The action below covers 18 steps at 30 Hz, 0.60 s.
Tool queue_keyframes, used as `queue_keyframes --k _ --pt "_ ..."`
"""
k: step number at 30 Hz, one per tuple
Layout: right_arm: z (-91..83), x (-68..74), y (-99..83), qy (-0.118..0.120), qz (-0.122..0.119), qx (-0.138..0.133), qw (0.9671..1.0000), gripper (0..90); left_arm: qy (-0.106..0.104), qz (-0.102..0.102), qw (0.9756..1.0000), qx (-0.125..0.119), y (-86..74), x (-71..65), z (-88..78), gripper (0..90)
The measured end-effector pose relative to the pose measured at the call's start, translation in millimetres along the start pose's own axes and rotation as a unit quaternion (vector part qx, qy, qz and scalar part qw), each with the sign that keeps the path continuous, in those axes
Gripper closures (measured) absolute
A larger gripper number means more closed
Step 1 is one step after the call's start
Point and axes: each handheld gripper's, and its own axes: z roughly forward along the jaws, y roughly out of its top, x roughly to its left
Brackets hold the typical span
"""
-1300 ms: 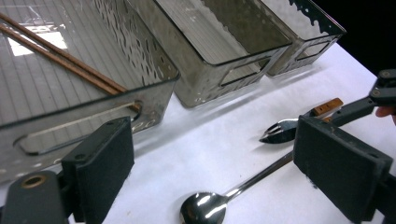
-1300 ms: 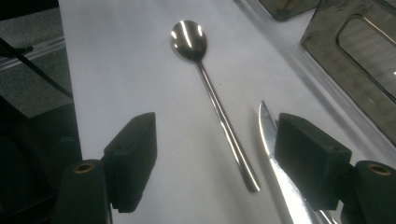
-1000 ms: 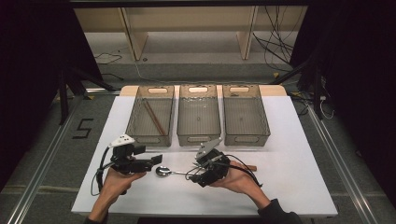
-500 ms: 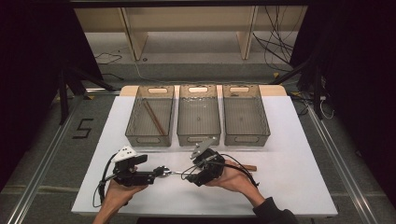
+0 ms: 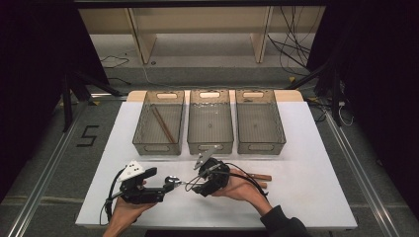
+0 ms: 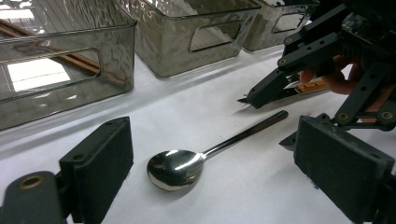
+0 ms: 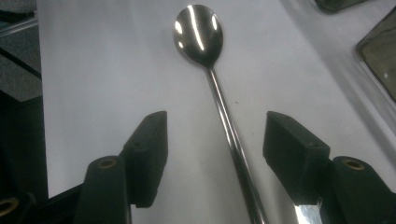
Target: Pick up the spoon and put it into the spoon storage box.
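Spoon: polished steel spoon (image 6: 187,164) lies flat on the white table (image 5: 316,148), between both grippers
Left gripper (image 6: 224,172): spread, bowl between the jaws, untouched
Right gripper (image 7: 215,142): jaws just been closing; handle between them, not yet pinched
Risk: thin handle may skid from the pads; two grippers crowding could knock together

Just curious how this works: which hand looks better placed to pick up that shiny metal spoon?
Probably the right. The right gripper already has the shiny metal spoon's handle between its open fingers, not yet pinched. The left gripper flanks the wider bowl, an awkward hold.
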Motion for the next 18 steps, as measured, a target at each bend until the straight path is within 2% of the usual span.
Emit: queue_keyframes --k 4,18 --pt "5.6 0.3 4.2 0.000 -0.006 0.011 0.9999 46.0 0.004 0.011 0.9999 -0.004 -1.6 -3.5 -1.4 11.5" --pt "26.8 -6.9 10.4 -0.003 -0.009 0.040 0.9991 58.9 0.003 0.005 0.9999 -0.011 -7.3 -2.4 -5.6 11.5"
